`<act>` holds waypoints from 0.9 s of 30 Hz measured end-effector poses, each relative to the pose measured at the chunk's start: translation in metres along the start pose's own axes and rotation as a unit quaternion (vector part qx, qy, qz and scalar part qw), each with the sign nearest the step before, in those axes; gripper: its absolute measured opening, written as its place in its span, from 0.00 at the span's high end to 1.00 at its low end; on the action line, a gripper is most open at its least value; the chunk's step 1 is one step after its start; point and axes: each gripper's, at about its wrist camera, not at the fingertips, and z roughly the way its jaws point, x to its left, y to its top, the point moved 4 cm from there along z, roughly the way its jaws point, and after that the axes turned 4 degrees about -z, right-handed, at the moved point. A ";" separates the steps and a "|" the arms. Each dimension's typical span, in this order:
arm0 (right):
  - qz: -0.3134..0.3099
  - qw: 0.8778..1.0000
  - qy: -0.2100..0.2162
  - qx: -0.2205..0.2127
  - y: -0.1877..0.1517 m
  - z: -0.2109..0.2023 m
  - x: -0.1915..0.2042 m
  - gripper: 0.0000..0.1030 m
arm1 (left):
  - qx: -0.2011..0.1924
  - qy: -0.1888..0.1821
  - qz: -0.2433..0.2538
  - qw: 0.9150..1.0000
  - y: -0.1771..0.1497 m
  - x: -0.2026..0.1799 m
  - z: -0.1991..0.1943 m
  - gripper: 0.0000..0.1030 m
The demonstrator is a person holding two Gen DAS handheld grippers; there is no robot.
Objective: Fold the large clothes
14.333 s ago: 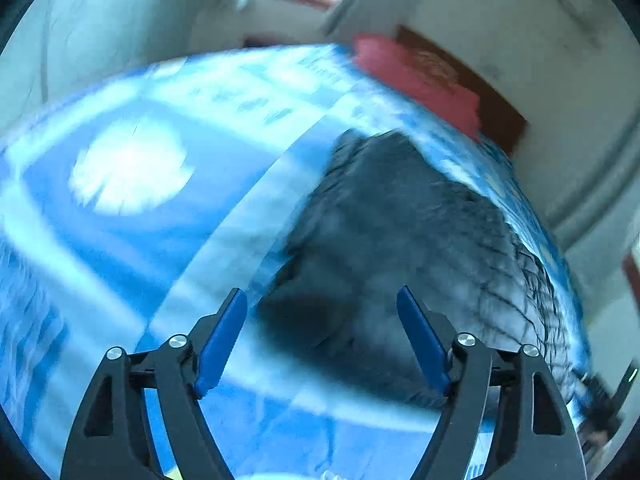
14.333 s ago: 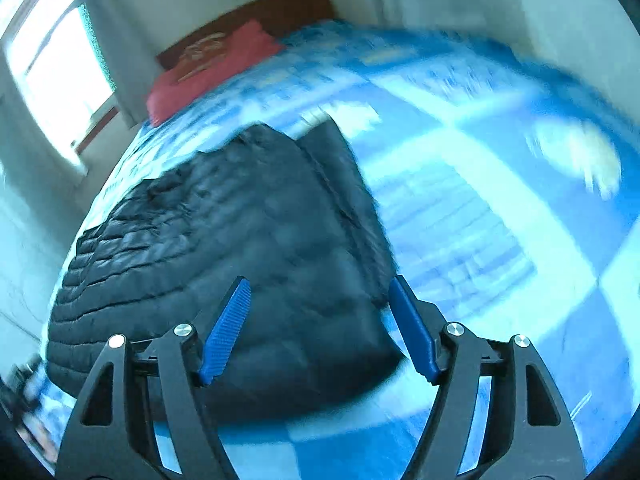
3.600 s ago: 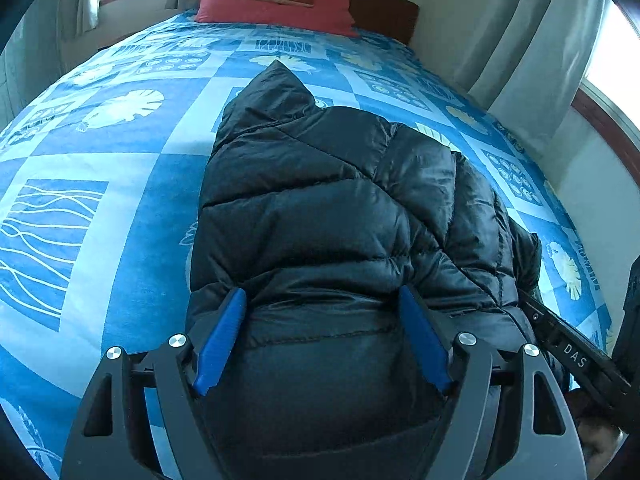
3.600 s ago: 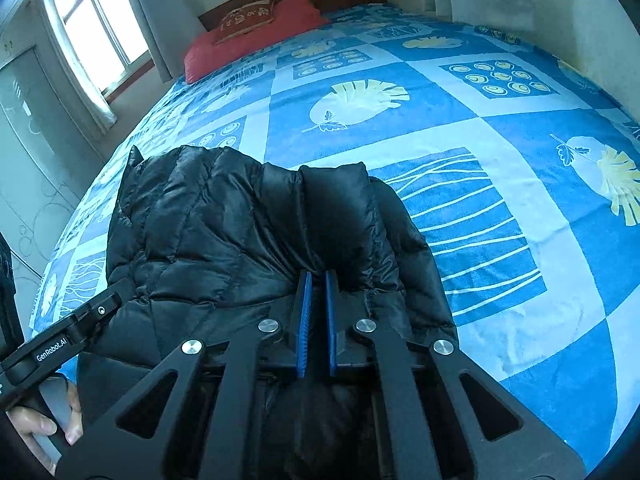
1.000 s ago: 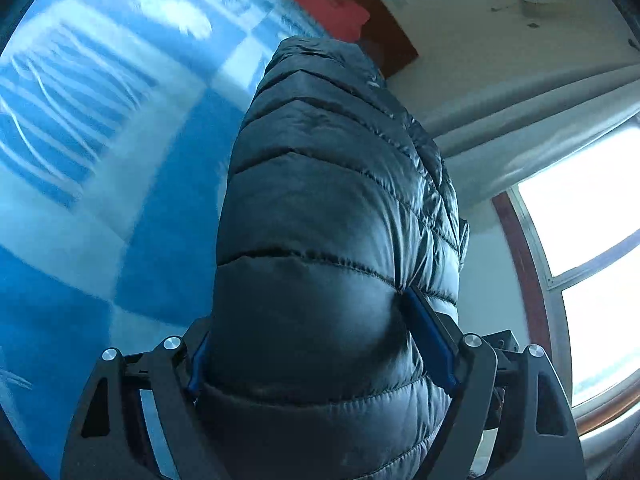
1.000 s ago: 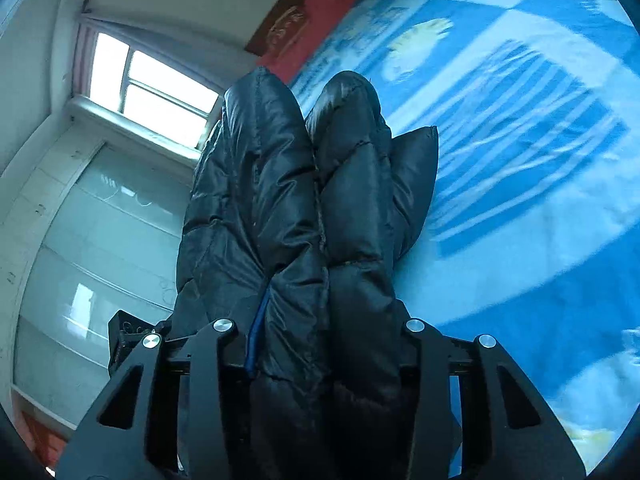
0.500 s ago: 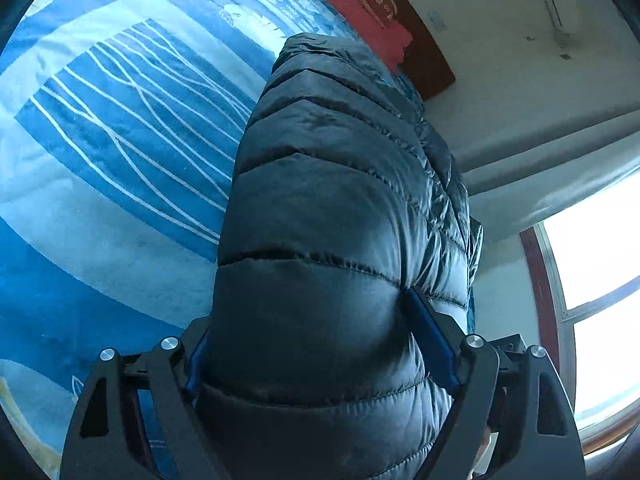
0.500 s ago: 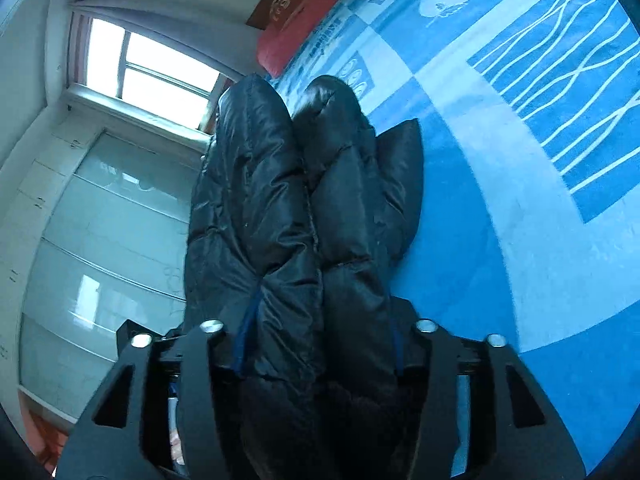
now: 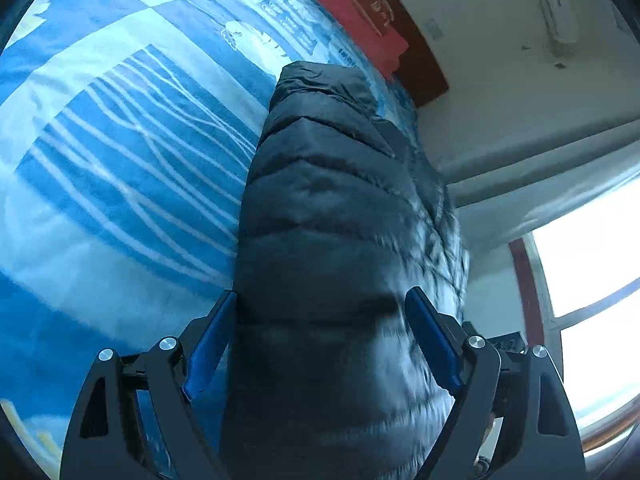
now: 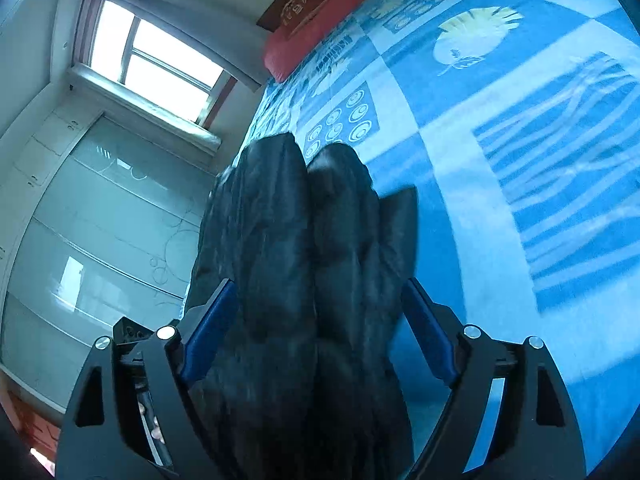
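**On the blue bed: one jacket, two grippers**

Between both pairs of jaws lies a single black quilted down jacket (image 9: 340, 216), folded into a thick bundle on the bed (image 9: 120, 160). One jacket, two grippers, one red pillow and two windows are in sight.

Seen from the left wrist, the left gripper (image 9: 320, 344) has its jaws spread wide, and the puffy bundle fills the whole gap between them. The left blue pad sits right at the jacket's edge and the right pad looks just clear of it, though blur there makes contact hard to judge. The jacket runs away from the jaws toward the head of the bed.

Seen from the right wrist, the right gripper (image 10: 316, 332) has just been opening its jaws, and they now stand spread with the jacket (image 10: 304, 240) between them. Two rounded folds lie side by side in the gap, and a smaller flap pokes out to the right. The blue pads flank the cloth without clearly pressing into it.

Around the jacket the patterned blue-and-white bedcover is bare. The red pillow (image 10: 316, 20) lies at the wooden headboard (image 9: 420, 68), well apart from the jacket. One window (image 10: 156, 64) shows beside frosted glass wardrobe doors (image 10: 92, 240); the other window (image 9: 592, 280) is bright at the edge of the left wrist view. Part of the opposite gripper peeks out behind the jacket in each view.
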 end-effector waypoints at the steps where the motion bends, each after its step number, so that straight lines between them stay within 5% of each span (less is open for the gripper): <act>1: 0.004 1.000 -0.001 0.005 0.003 0.007 0.000 0.18 | 0.002 0.002 -0.002 1.000 0.004 0.001 0.003 0.18; 4: 0.006 1.000 -0.016 0.020 0.004 0.021 -0.006 0.20 | 0.005 0.013 0.003 1.000 0.012 -0.002 0.015 0.17; 7: 0.038 0.999 -0.011 0.035 0.000 0.032 -0.019 0.46 | 0.010 0.040 0.027 0.999 0.013 -0.002 0.026 0.25; 9: 0.036 0.999 -0.013 0.035 -0.002 0.034 -0.021 0.49 | 0.010 0.052 0.039 0.998 0.014 -0.001 0.030 0.27; 14: 0.007 0.999 -0.009 0.033 0.003 0.024 -0.012 0.42 | 0.012 0.043 0.049 0.998 0.015 -0.006 0.021 0.27; 18: -0.020 1.000 -0.002 0.005 0.019 0.008 -0.002 0.24 | 0.014 0.047 0.034 0.998 0.021 -0.011 0.016 0.25; 27: -0.008 0.999 -0.023 0.037 0.038 0.043 -0.010 0.24 | 0.028 0.050 -0.025 0.998 0.026 0.002 0.018 0.20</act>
